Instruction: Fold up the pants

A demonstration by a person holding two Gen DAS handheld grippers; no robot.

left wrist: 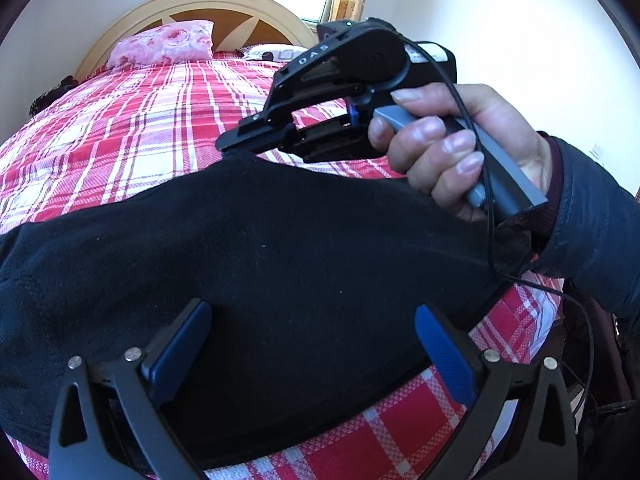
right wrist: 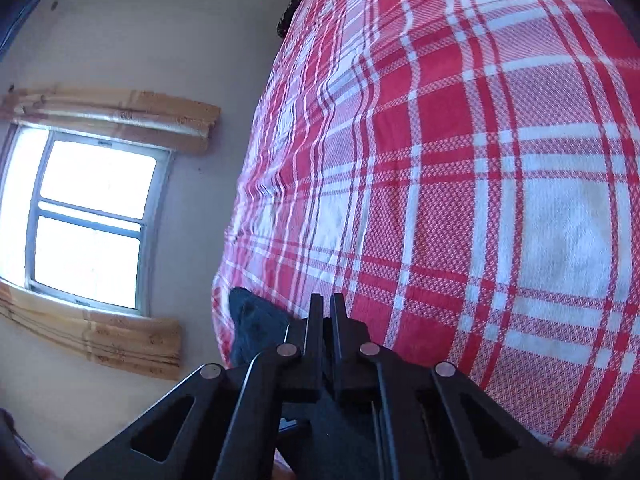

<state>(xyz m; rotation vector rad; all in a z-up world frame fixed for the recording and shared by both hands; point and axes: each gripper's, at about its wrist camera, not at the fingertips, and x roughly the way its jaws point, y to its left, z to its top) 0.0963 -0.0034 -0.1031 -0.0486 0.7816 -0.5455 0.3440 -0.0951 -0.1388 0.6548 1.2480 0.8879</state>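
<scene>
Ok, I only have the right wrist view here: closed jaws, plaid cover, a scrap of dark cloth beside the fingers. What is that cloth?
Observer: It is the black pants, spread across the plaid bedcover. In the left wrist view the right gripper appears shut on their far edge.
Operator: Where is the other gripper?
Observer: The left gripper stands wide open over the pants' near edge, gripping nothing.
Operator: Anything else on the bed?
Observer: A pink floral pillow leans at the headboard.
</scene>
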